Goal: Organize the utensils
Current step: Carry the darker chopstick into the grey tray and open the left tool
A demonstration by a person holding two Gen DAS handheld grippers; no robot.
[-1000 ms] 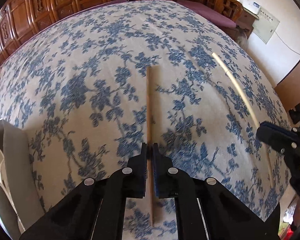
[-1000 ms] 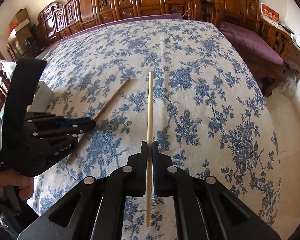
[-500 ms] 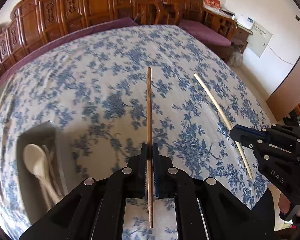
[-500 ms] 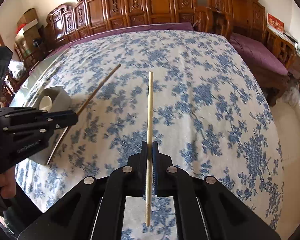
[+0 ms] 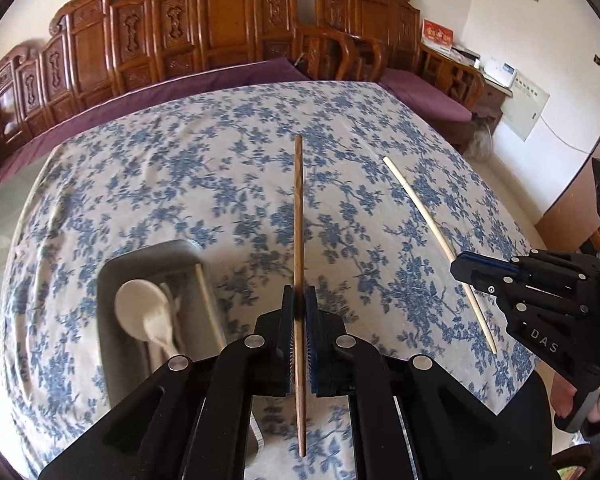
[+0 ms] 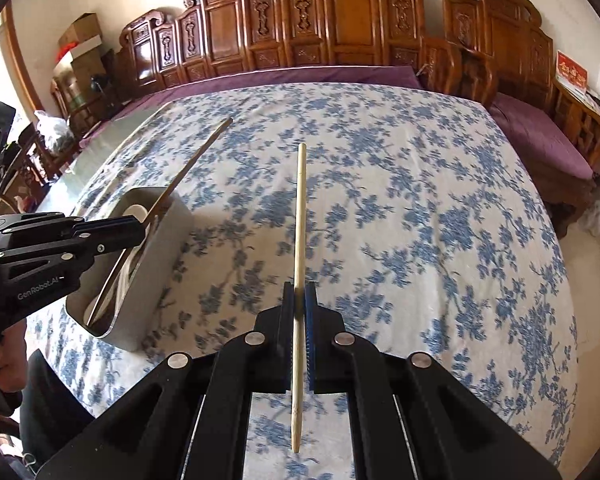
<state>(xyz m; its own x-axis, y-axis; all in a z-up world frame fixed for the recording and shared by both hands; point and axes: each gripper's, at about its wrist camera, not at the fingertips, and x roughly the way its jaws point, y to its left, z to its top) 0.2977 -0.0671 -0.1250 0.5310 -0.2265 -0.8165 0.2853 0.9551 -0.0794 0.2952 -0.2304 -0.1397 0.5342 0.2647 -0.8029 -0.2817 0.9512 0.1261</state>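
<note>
**Two chopsticks aloft, one in each gripper, beside the grey tray**

The left gripper [image 5: 299, 300] is clamped on a dark brown wooden chopstick [image 5: 298, 216], which runs straight ahead between its jaws, above the blue-flowered white tablecloth [image 5: 220, 184]. The right gripper [image 6: 299, 300] is clamped likewise on a pale, light-wood chopstick [image 6: 299, 220].

Only the left wrist view looks down into the grey rectangular tray [image 5: 112, 280]: a white ceramic spoon [image 5: 142, 314] lies in it, with a thin pale stick [image 5: 208, 304] along its right wall. From the right wrist view the same tray [image 6: 156, 272] is seen side-on, its contents mostly hidden by the near wall; here the dark chopstick [image 6: 192, 160] crosses above the tray's far end, gripped by the left gripper [image 6: 140, 228]. The left view in turn shows the right gripper [image 5: 460, 270] with the pale chopstick [image 5: 420, 208] slanting across the cloth pattern.

The tray sits near the cloth's left edge. To its right the cloth lies broad and bare up to the carved wooden bench backs [image 6: 340, 32] and purple cushions [image 6: 540, 132] bordering the far and right sides.
</note>
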